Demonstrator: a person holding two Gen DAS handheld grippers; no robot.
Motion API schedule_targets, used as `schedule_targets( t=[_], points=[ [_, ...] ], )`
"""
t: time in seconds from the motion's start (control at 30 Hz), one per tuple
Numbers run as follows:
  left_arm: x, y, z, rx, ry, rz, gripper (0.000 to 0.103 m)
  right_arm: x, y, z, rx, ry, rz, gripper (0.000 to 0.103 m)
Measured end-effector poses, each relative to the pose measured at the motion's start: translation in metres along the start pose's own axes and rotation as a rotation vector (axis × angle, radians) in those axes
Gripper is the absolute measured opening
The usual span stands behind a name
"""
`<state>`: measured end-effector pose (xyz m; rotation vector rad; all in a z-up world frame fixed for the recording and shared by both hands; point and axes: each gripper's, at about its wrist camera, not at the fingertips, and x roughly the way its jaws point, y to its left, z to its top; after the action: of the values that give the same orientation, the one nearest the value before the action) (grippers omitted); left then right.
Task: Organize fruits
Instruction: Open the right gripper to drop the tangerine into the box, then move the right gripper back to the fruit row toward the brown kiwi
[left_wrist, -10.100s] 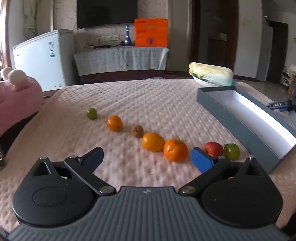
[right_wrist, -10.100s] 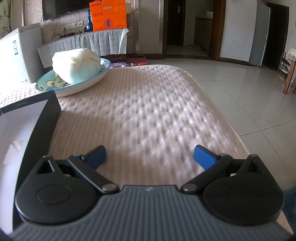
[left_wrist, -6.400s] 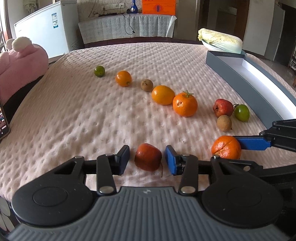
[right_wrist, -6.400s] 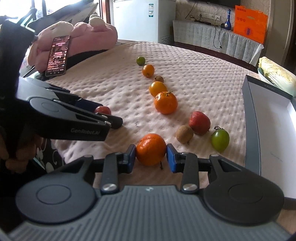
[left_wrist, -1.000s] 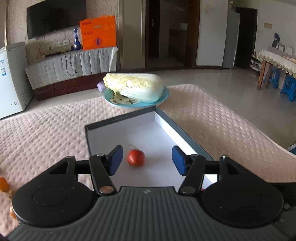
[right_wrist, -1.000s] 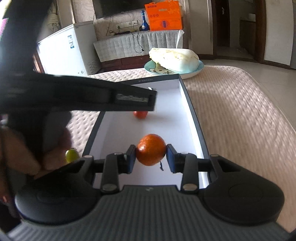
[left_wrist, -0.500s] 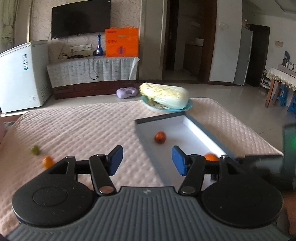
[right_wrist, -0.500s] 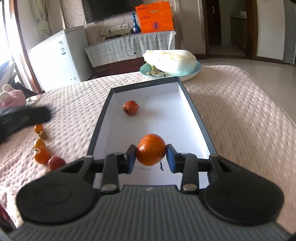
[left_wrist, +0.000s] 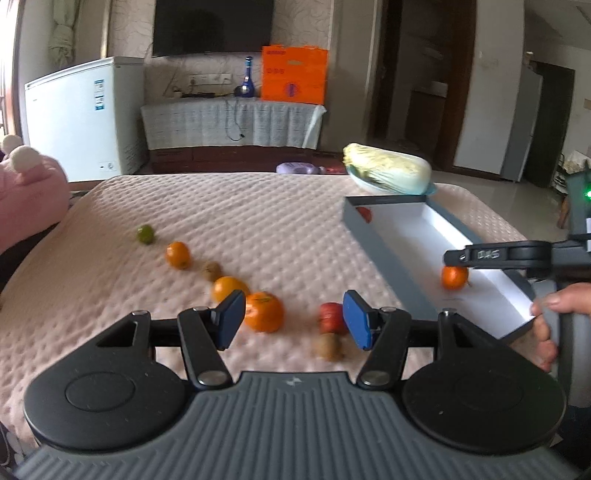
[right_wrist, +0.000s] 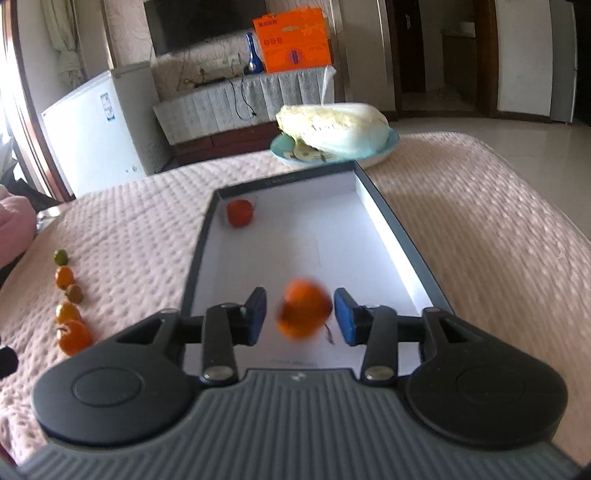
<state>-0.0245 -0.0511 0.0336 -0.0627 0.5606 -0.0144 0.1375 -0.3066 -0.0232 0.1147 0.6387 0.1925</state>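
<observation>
A gray box (right_wrist: 402, 243) with a white inside is lying open on a pink quilted bed. A small red fruit (right_wrist: 240, 213) is resting in its far left corner, and a blurred orange mandarin (right_wrist: 304, 313) is sitting near its front end. Outside the box, a green fruit (left_wrist: 145, 234), orange fruits (left_wrist: 178, 254), brown ones (left_wrist: 212, 270) and a red one (left_wrist: 331, 317) are lying in a curved row
</observation>
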Motion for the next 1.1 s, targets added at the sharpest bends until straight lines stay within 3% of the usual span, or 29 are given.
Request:
schedule_targets(
  t=[0.27, 0.53, 0.73, 0.87, 0.97, 1.1],
  points=[
    [0.002, 0.028, -0.001, -0.014, -0.010, 0.075, 0.064, -0.015, 0.004, 0.003, 0.008, -0.094, 0.021, 0.051],
    [-0.011, 0.055, -0.001, -0.052, -0.018, 0.134, 0.064, -0.050, 0.024, -0.004, -0.048, -0.169, 0.110, 0.051],
    [-0.017, 0.071, -0.002, -0.092, -0.018, 0.164, 0.064, -0.061, 0.057, -0.022, -0.173, -0.117, 0.246, 0.051],
    [-0.018, 0.075, -0.002, -0.108, -0.018, 0.174, 0.064, -0.062, 0.091, -0.042, -0.289, -0.041, 0.335, 0.044],
    [-0.019, 0.074, -0.002, -0.104, -0.019, 0.169, 0.064, -0.052, 0.117, -0.056, -0.396, 0.027, 0.345, 0.035],
    [-0.021, 0.073, -0.002, -0.102, -0.021, 0.159, 0.064, -0.040, 0.130, -0.061, -0.420, 0.061, 0.308, 0.035]
  ],
)
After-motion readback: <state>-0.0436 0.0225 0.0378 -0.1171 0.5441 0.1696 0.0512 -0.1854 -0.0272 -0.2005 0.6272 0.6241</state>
